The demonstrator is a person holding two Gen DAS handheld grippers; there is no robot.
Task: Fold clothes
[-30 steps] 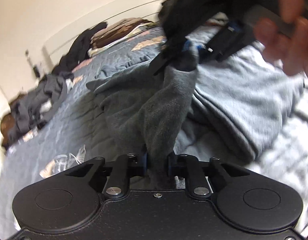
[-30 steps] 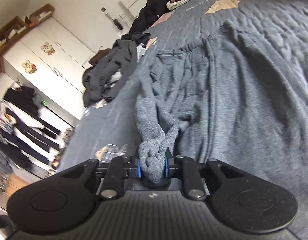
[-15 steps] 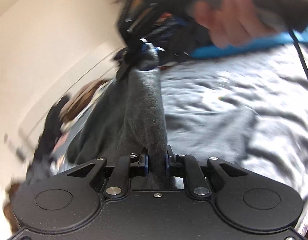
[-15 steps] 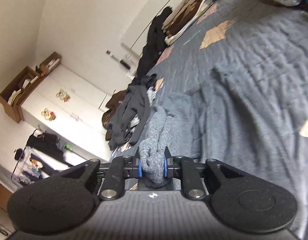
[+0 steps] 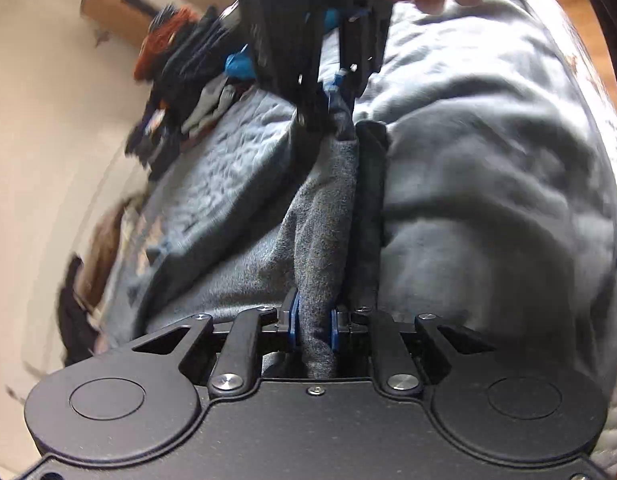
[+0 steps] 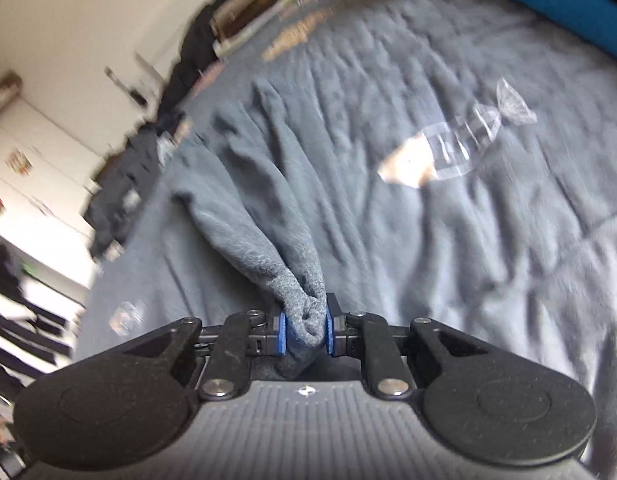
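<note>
- The bed point(image 6: 448, 60) is big, with a gray-blue quilt. Much of the quilt is bare toward its far side.
- The gray garment point(image 5: 488, 200) lies bunched on the bed, with one edge pulled up tight between both grippers.
- A pile of dark clothes point(image 6: 120, 184) sits along the bed's left edge, near the wall.
- The left gripper point(image 5: 314, 326) has its jaws clamped on a gray fold.
- The right gripper point(image 6: 305, 334) pinches a gray bunch too.

A quilted grey-blue bedspread point(image 6: 448, 92) fills the frame; white cupboard doors point(image 6: 36, 168) stand at left, a teal cushion point(image 6: 548, 4) upper right.
</note>
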